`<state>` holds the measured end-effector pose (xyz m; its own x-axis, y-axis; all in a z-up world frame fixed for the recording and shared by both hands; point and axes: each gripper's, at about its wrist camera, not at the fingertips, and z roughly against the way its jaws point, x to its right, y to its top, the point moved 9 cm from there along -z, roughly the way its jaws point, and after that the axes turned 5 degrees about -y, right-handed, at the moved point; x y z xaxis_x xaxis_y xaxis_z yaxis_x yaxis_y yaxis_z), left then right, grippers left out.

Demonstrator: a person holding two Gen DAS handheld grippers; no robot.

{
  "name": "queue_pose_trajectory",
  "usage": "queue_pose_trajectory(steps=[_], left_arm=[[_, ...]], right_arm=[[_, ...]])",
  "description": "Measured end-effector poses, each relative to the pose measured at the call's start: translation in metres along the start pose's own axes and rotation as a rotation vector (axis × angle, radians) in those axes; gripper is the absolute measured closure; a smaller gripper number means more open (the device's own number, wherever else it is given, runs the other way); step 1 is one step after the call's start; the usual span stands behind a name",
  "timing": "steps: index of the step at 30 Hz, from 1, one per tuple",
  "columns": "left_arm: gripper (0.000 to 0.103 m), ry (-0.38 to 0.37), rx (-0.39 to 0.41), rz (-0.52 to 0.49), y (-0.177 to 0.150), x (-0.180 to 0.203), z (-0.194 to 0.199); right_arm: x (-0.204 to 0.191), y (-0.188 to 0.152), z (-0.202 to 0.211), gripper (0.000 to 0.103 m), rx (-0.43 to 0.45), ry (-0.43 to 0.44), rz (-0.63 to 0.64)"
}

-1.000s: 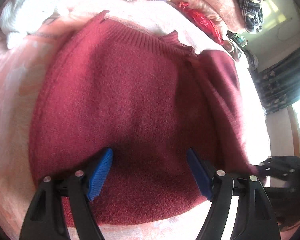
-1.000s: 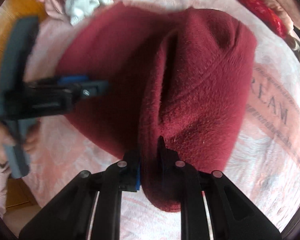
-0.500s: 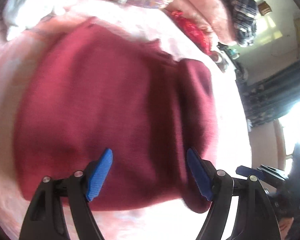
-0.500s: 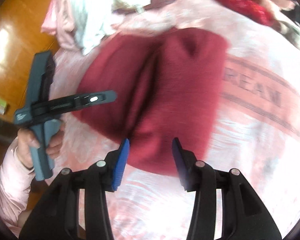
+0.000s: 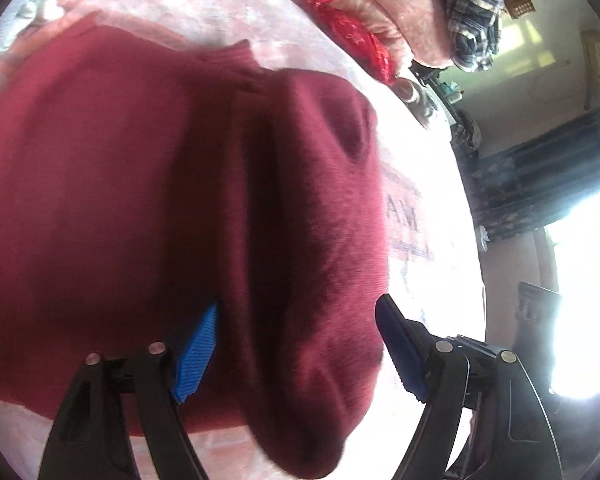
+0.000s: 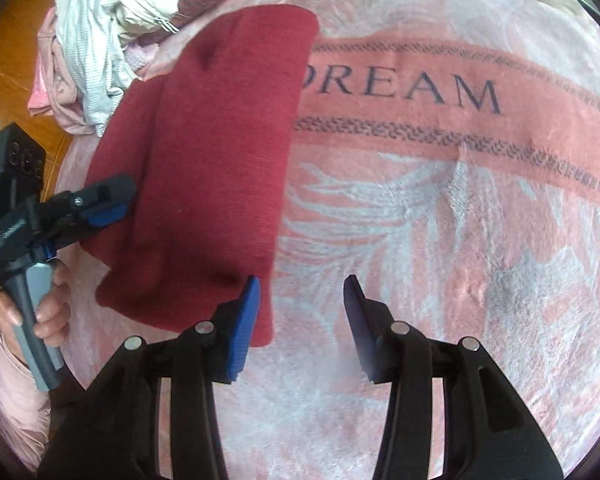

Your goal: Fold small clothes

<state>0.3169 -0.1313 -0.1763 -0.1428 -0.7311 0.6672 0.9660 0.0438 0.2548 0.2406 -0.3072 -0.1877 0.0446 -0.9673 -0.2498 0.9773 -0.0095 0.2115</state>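
The dark red knitted sweater (image 6: 216, 168) is laid on the pink "DREAM" blanket (image 6: 440, 208), one side flapped over. It looks soft, thick and floppy, so it's probably best pinched at a hem corner or doubled edge. The left gripper (image 5: 296, 344) is spread wide over it, the right gripper (image 6: 300, 320) parted, nothing held.
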Motion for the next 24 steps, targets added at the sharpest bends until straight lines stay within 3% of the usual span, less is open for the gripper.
queue_pose_trajectory(steps=[17, 18, 20, 24], left_arm=[[0.024, 0.030, 0.018, 0.012, 0.006, 0.009, -0.035], [0.028, 0.036, 0.023, 0.006, 0.005, 0.010, -0.035], [0.043, 0.043, 0.029, -0.024, 0.004, 0.014, -0.036], [0.074, 0.048, 0.045, -0.059, 0.006, 0.018, -0.033]], right_arm=[[-0.014, -0.009, -0.020, 0.058, -0.026, -0.005, 0.030], [-0.014, -0.009, -0.021, 0.057, -0.028, -0.006, 0.024], [-0.012, -0.009, -0.023, 0.048, -0.029, -0.012, 0.013], [-0.014, -0.008, -0.027, 0.043, -0.029, -0.015, 0.010]])
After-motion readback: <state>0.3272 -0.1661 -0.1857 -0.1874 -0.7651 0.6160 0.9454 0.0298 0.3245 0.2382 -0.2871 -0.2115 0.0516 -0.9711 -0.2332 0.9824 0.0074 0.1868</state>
